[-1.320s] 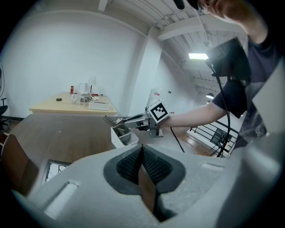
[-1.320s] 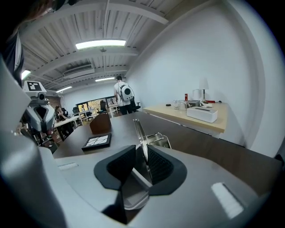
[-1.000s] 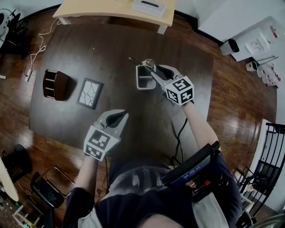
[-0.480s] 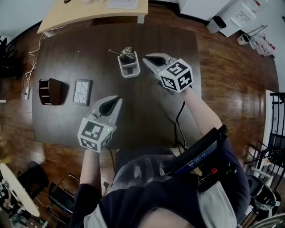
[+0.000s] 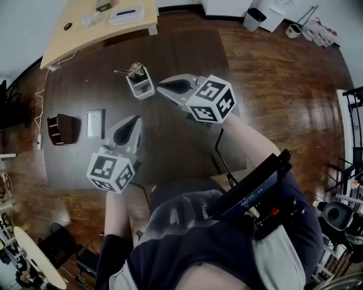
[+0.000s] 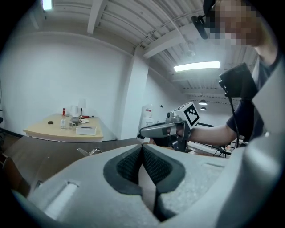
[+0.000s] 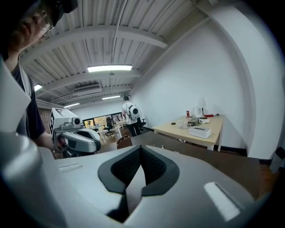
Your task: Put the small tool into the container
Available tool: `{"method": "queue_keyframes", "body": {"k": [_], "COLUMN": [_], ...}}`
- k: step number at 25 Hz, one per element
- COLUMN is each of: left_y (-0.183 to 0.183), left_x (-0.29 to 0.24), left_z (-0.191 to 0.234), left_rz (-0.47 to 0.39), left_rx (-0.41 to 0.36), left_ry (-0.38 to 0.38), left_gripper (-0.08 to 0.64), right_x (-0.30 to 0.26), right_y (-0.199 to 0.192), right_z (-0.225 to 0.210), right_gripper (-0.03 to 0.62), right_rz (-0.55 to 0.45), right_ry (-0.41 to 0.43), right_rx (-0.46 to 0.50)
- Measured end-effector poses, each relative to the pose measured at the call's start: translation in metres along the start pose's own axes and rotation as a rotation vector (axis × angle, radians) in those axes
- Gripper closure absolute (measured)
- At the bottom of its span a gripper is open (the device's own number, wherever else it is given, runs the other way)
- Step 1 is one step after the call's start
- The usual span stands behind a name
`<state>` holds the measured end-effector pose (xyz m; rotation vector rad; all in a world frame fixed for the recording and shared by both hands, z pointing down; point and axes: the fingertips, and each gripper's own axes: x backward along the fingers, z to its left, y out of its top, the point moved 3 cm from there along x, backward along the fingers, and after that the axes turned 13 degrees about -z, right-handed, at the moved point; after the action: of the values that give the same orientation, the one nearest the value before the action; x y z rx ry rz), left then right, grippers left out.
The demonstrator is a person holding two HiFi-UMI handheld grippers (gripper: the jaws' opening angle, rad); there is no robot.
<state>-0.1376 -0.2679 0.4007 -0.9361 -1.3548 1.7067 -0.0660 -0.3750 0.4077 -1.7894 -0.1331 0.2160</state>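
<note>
Head view: small tool aslant in container, handle leftward.

Head view looks down; gripper views share the pale desk.

No readable text, brand or number. Only sign-like marks are black-and-white square marker patterns on the cube of the left tool and the cube of the right tool, with no letters in them. White box on far light tabletop: any print too small to read.
</note>
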Motion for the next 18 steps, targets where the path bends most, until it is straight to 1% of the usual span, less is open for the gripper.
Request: {"method": "queue_keyframes", "body": {"k": [3, 6, 9, 14, 18], "left_y": [0.01, 0.015, 0.02, 0.028, 0.028], "left_x": [0.0, -0.002, -0.002, 0.007, 0.012], "left_z": [-0.03, -0.063, -0.088, -0.101, -0.106], "left_rz": [-0.035, -0.042, -0.053, -0.096, -0.107], "left_rx": [-0.018, -0.041, -0.067, -0.087, -0.072], "left_ry": [-0.01, -0.008, 0.004, 0.021, -0.015], "left_gripper": [0.56, 0.56, 0.56, 0.56, 0.56], "right_x": [0.032, 0.069, 0.099, 0.128, 0.15], "right_y": [0.006, 0.01, 0.009, 0.007, 0.006], "right_z": [0.009, 0.019, 0.029, 0.051, 0.071], "right_gripper": [0.591, 0.591, 0.591, 0.591, 0.591], "right_rz": [-0.027, -0.062, -0.096, -0.169, -0.197], "right_ry": [0.001, 0.013, 0.016, 0.012, -0.035], "right_rx": [-0.031, -0.076, -0.099, -0.124, -0.132]}}
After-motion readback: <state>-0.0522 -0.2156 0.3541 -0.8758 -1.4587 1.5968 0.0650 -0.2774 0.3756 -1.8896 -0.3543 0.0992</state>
